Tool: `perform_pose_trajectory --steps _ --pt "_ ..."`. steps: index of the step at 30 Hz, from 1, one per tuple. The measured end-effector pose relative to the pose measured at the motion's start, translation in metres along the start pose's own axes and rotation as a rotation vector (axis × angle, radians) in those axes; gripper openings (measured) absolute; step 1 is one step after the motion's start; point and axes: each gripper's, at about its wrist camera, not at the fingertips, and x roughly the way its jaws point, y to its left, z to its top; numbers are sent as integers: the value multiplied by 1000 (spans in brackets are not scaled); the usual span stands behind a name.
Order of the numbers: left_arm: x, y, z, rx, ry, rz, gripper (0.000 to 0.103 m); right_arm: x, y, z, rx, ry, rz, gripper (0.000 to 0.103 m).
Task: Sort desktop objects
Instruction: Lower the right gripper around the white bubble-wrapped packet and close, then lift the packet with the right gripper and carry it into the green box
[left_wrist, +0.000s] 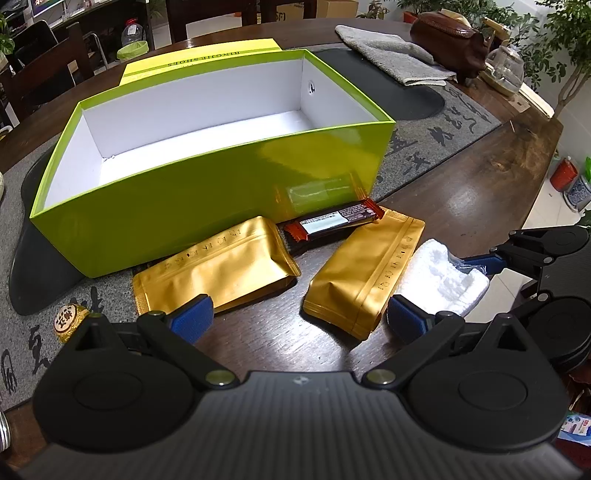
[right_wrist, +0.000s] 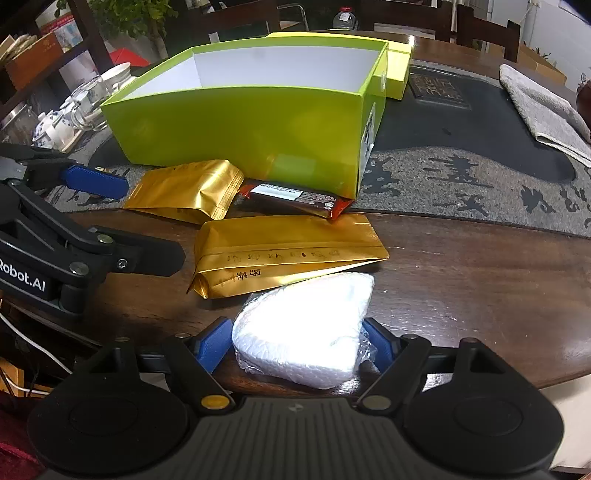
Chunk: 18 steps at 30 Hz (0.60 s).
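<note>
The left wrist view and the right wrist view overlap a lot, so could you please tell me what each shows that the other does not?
Only the left wrist view shows the gold foil-wrapped ball, the brown wooden figure and the box's bare white floor. Only the right wrist view shows the tea cups left of the box. Both show the green box, two gold pouches, the chocolate bar, the white packet and the grey towel.

green box (left_wrist: 207, 206) open-topped, gold pouches (left_wrist: 218, 271) crowding its front
</note>
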Motion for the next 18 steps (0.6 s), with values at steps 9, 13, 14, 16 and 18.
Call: perform_pose_trajectory --steps 9,13,14,16,18 --pt "-6 -2 5 1 -22 -14 101 -12 -2 3 7 -27 6 77" --pt "-6 0 7 -10 -25 -14 101 -20 -6 5 17 -50 1 77" --pt "-7 1 7 -13 -25 -13 101 -22 -7 6 17 -56 0 77" --pt "-8 3 9 -17 -31 -9 101 -25 -8 8 19 -66 -4 77" --pt "-9 4 11 -20 -36 -5 101 -28 -10 11 22 -78 -6 77"
